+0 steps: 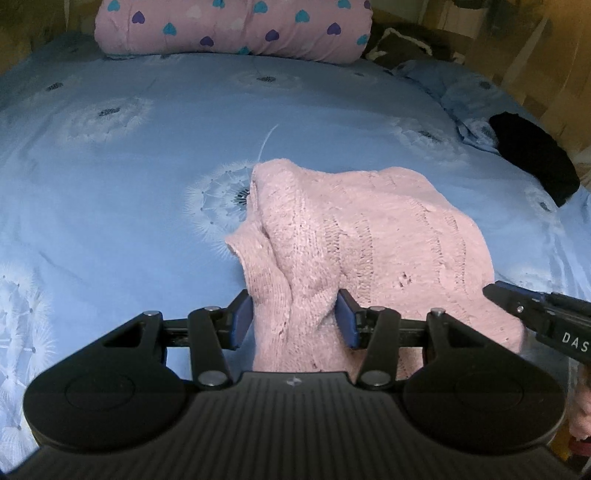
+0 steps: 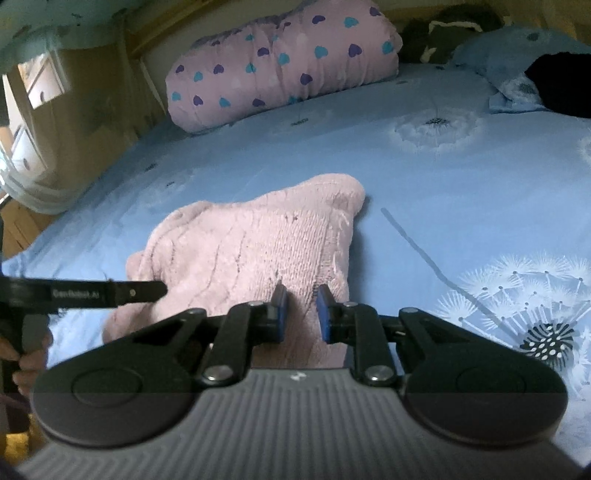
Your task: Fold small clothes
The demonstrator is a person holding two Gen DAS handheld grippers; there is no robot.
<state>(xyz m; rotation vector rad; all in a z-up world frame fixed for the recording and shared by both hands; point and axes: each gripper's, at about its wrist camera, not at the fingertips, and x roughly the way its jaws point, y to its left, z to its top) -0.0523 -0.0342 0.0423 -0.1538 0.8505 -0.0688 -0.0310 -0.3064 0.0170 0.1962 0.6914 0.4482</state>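
A pink knitted sweater (image 1: 369, 229) lies crumpled on the blue dandelion-print bedsheet (image 1: 110, 192). My left gripper (image 1: 294, 314) is shut on a bunched fold at the sweater's near left side, and the fabric fills the gap between its blue pads. In the right wrist view the same sweater (image 2: 251, 236) spreads away from my right gripper (image 2: 301, 310), whose blue pads pinch a narrow ridge of its near right edge. Each gripper shows in the other's view: the right gripper (image 1: 517, 306) at the sweater's right edge, the left gripper (image 2: 140, 291) at its left edge.
A rolled pink quilt with heart prints (image 1: 232, 26) lies across the head of the bed. A black garment (image 1: 532, 155) sits on a blue pillow at the right. Wooden walls flank the bed. A hand (image 2: 29, 354) holds the left gripper's handle.
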